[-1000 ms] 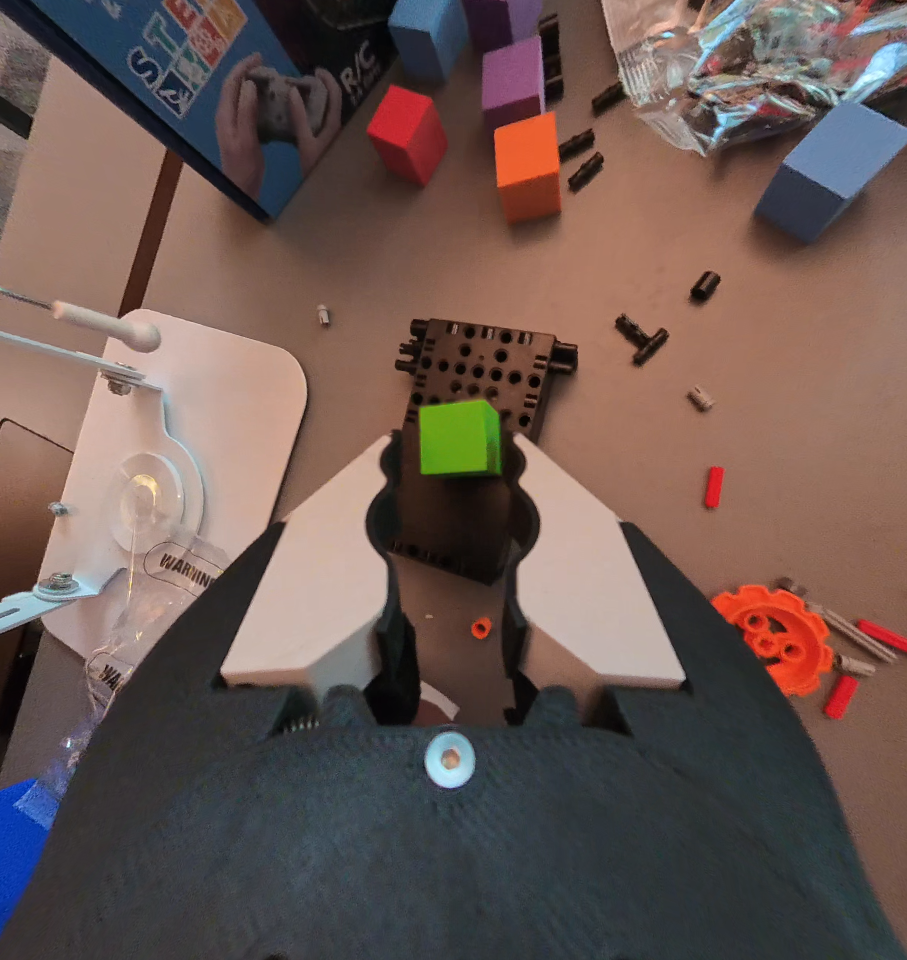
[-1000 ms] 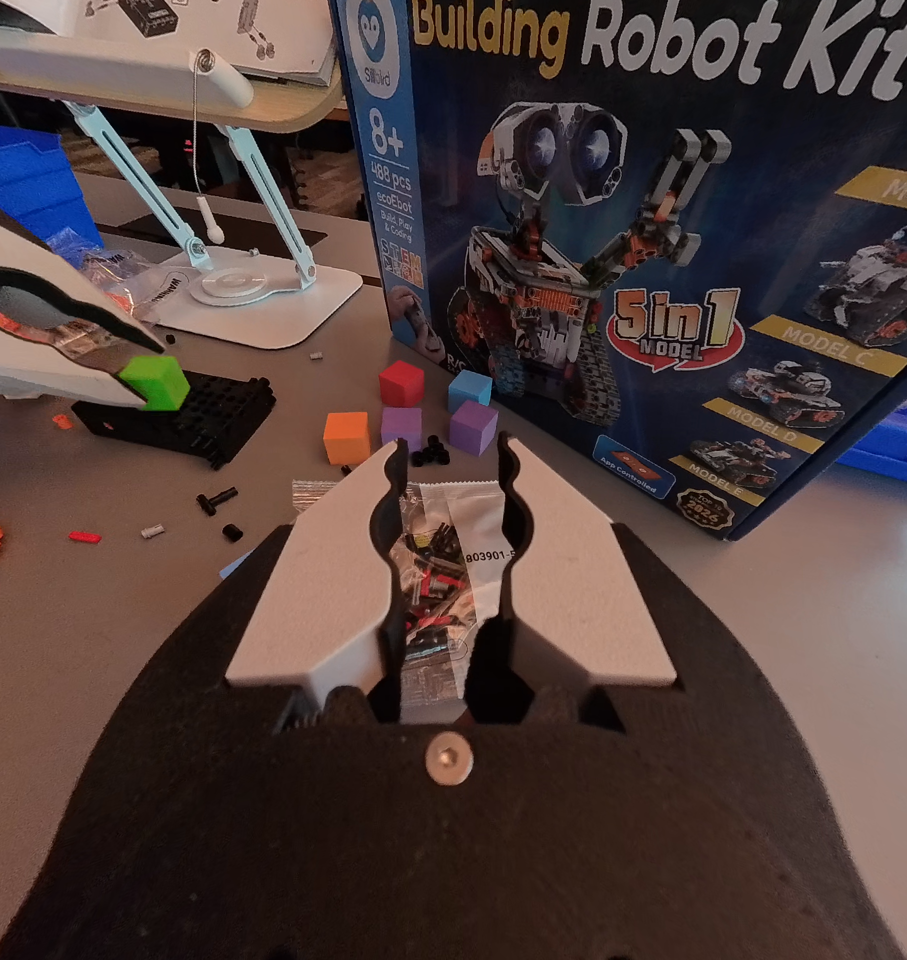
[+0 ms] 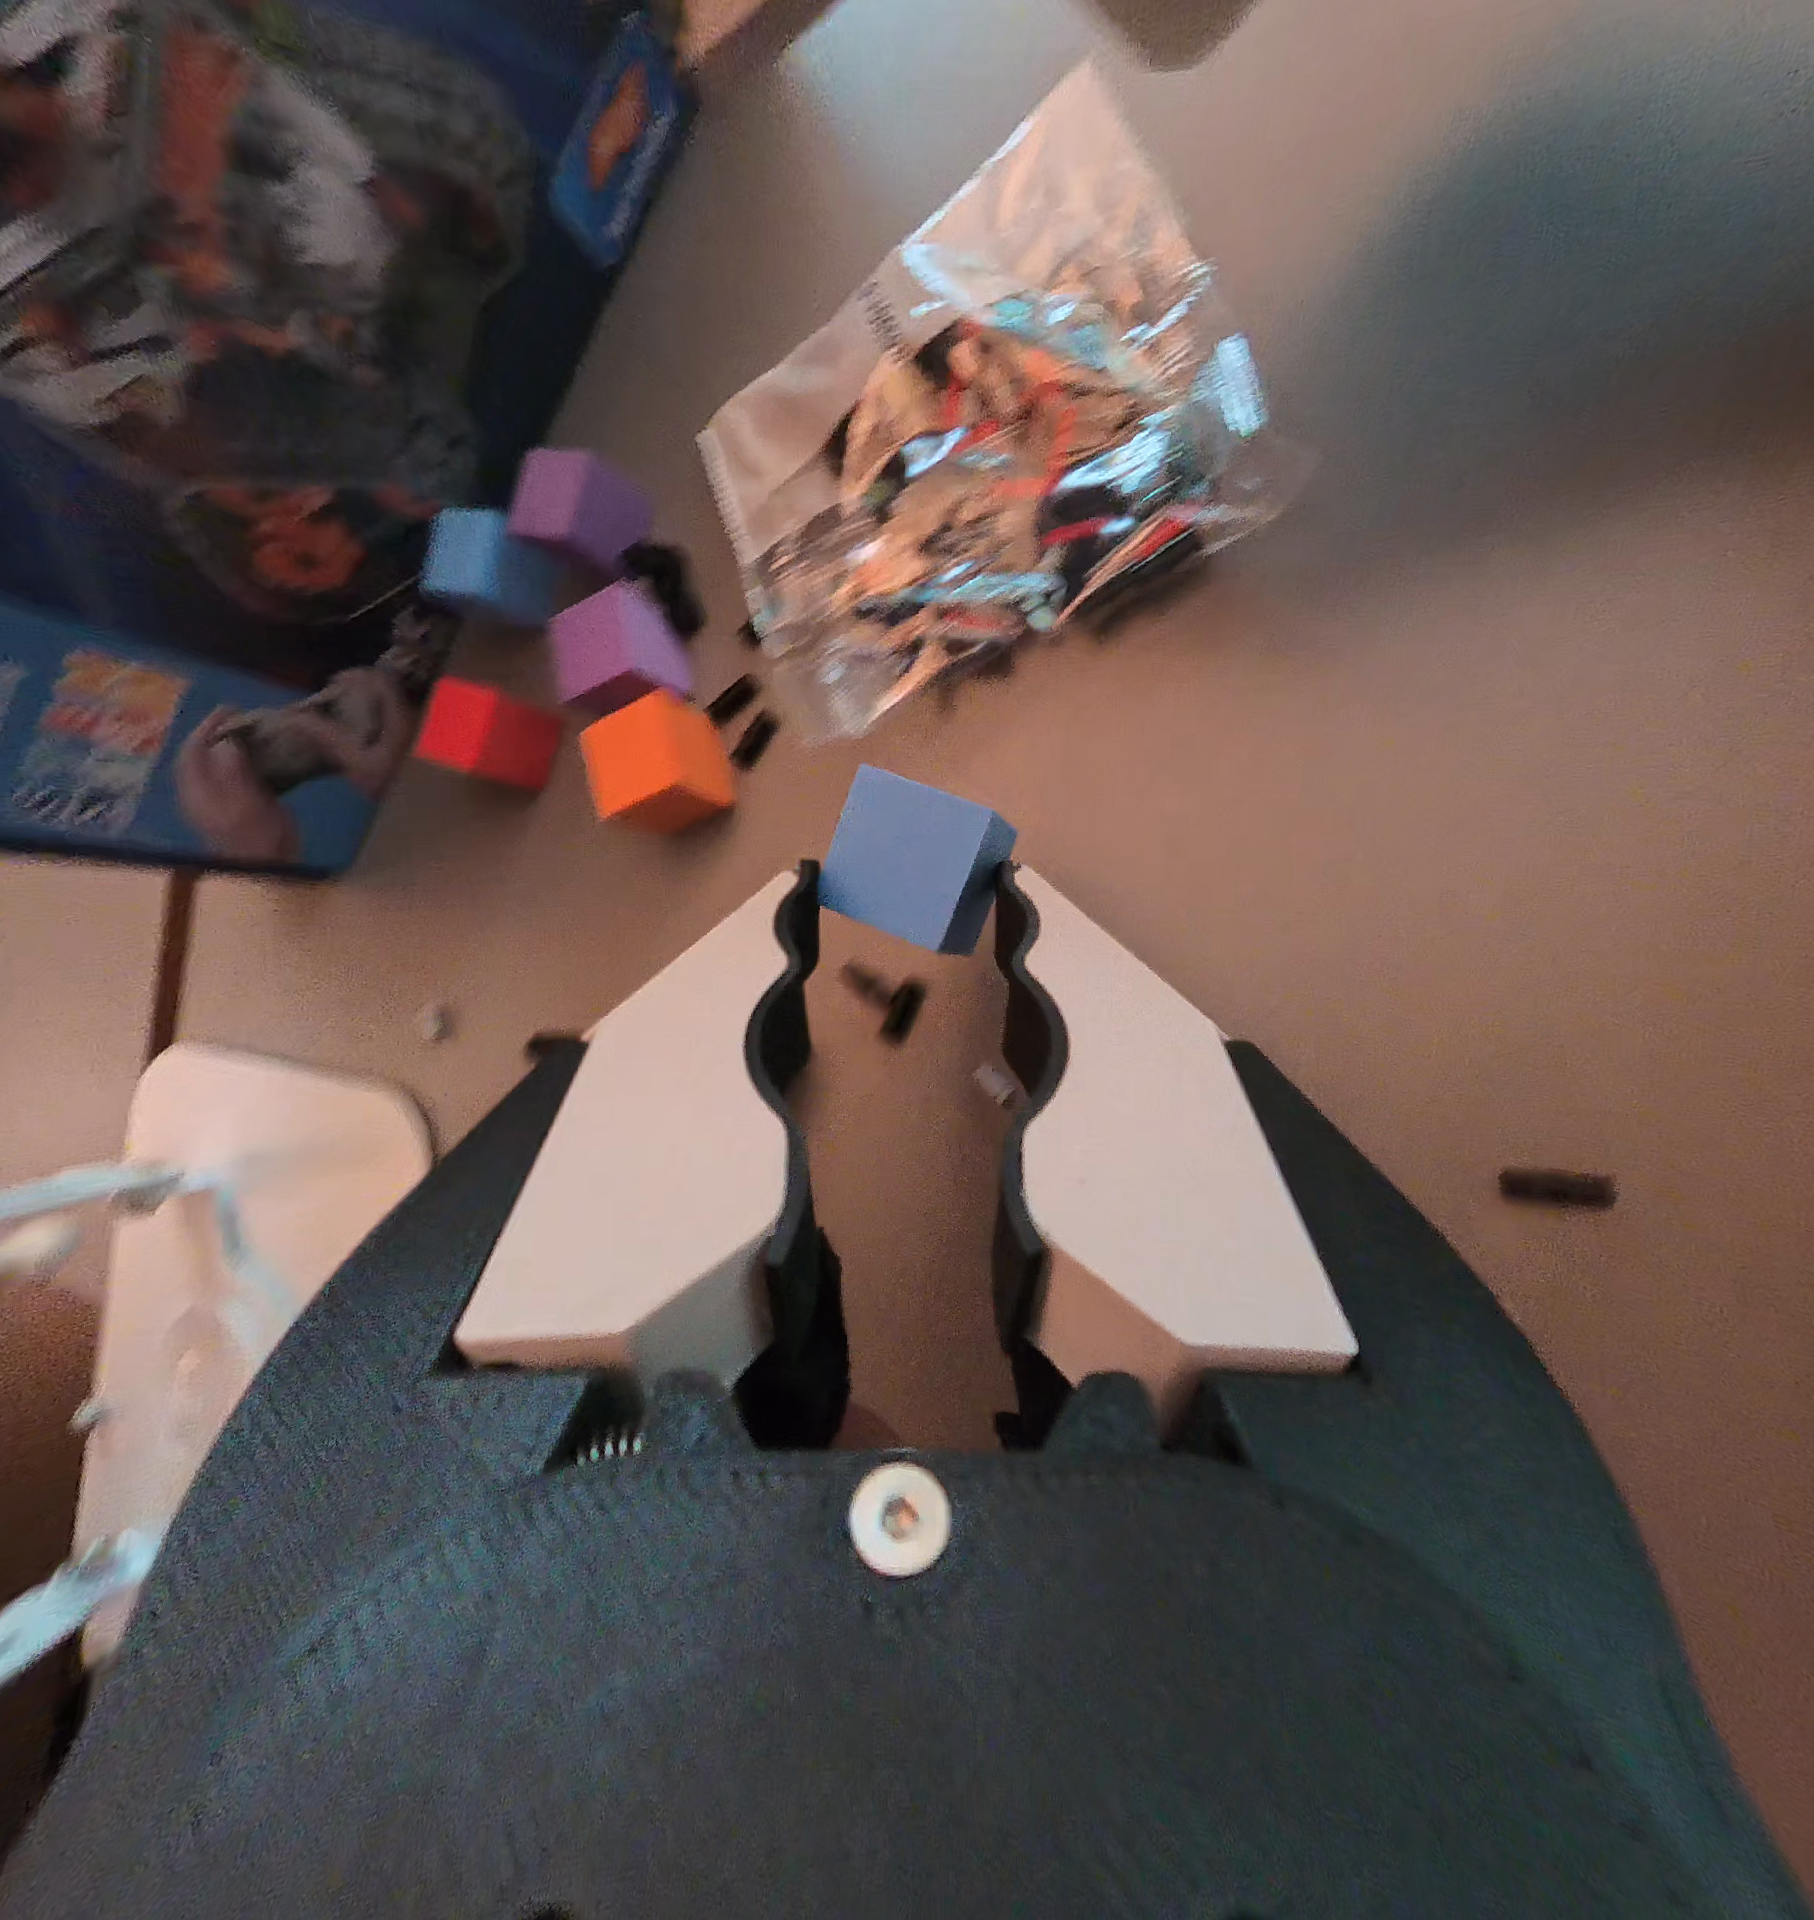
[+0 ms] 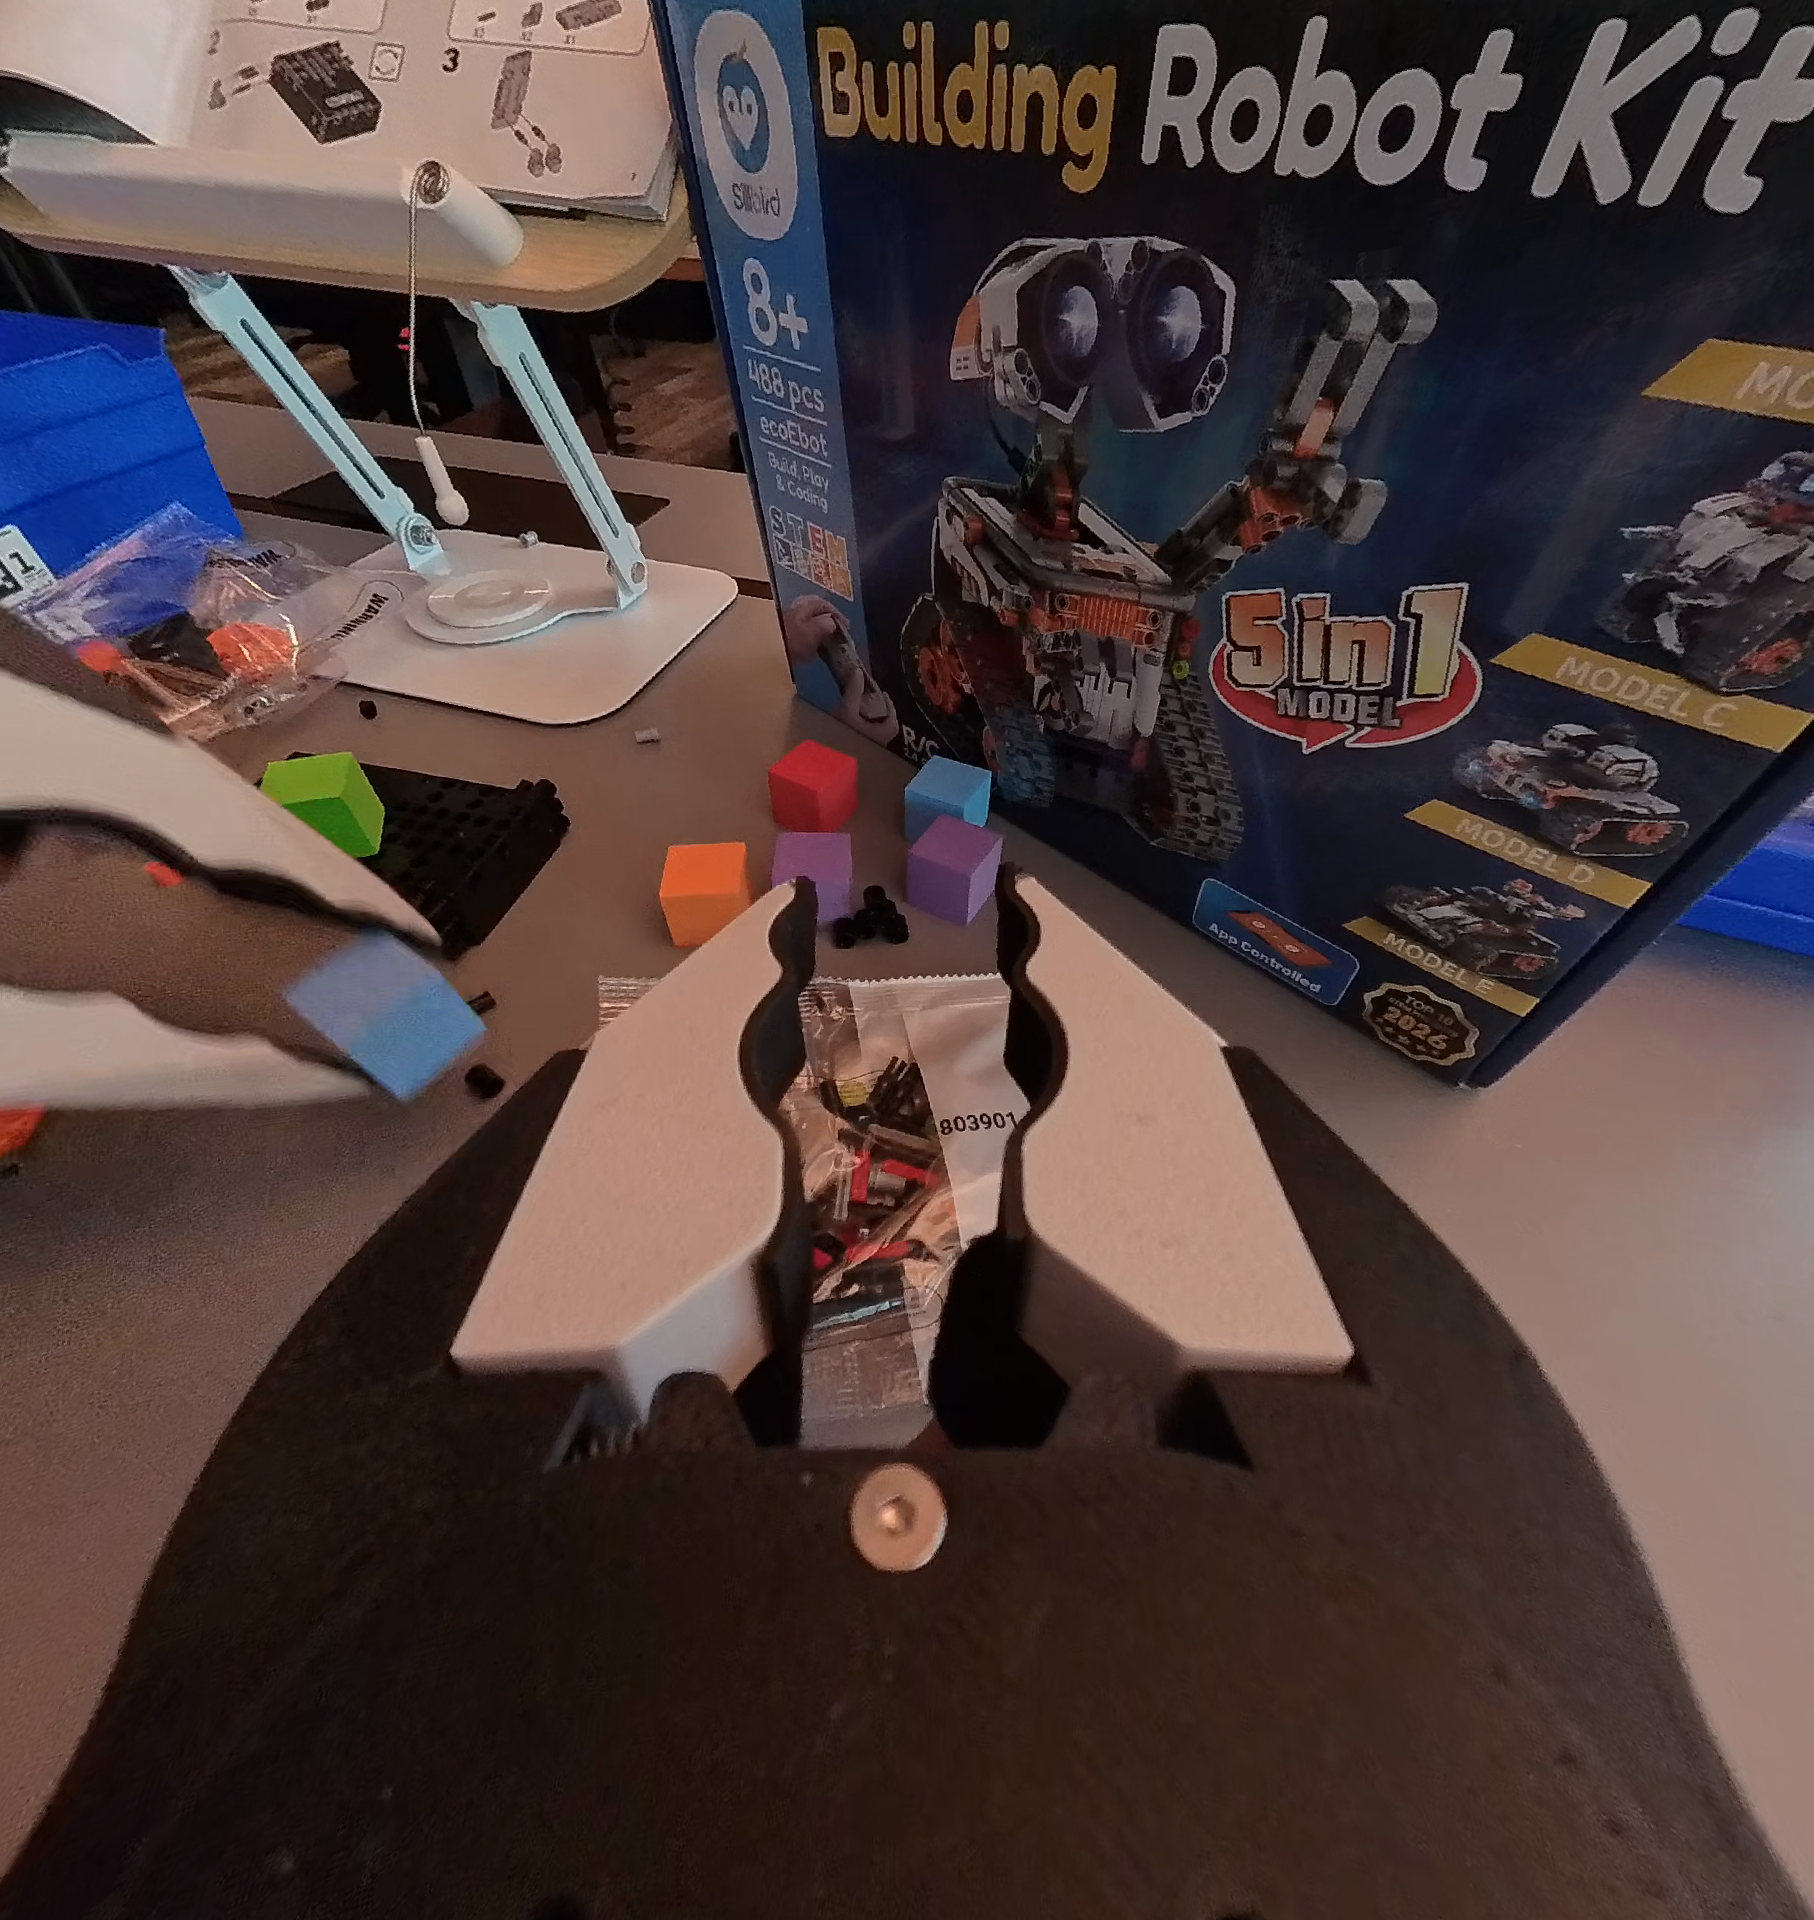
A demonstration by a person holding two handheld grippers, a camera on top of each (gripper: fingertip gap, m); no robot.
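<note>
My left gripper (image 3: 905,875) is shut on a blue cube (image 3: 913,871) at its fingertips and holds it just above the table; the view is blurred. It also shows at the left of the right wrist view (image 4: 363,997) with the blue cube (image 4: 385,1013). A green cube (image 4: 326,800) rests on a black perforated plate (image 4: 467,842). My right gripper (image 4: 903,894) is open and empty, hovering over a clear bag of small parts (image 4: 882,1143).
A big blue kit box (image 4: 1350,520) stands behind. Red (image 4: 811,784), orange (image 4: 705,888), light blue (image 4: 947,795) and two purple cubes (image 4: 950,868) lie before it. The foil bag (image 3: 986,499), small black pins (image 3: 887,1003) and a white stand base (image 4: 529,644) are nearby. The tips of one gripper are about 15 centimetres away from the tips of the other.
My left gripper has let go of the green cube on the black plate, moved toward the bag, and now holds the blue cube. The right gripper has barely moved.
</note>
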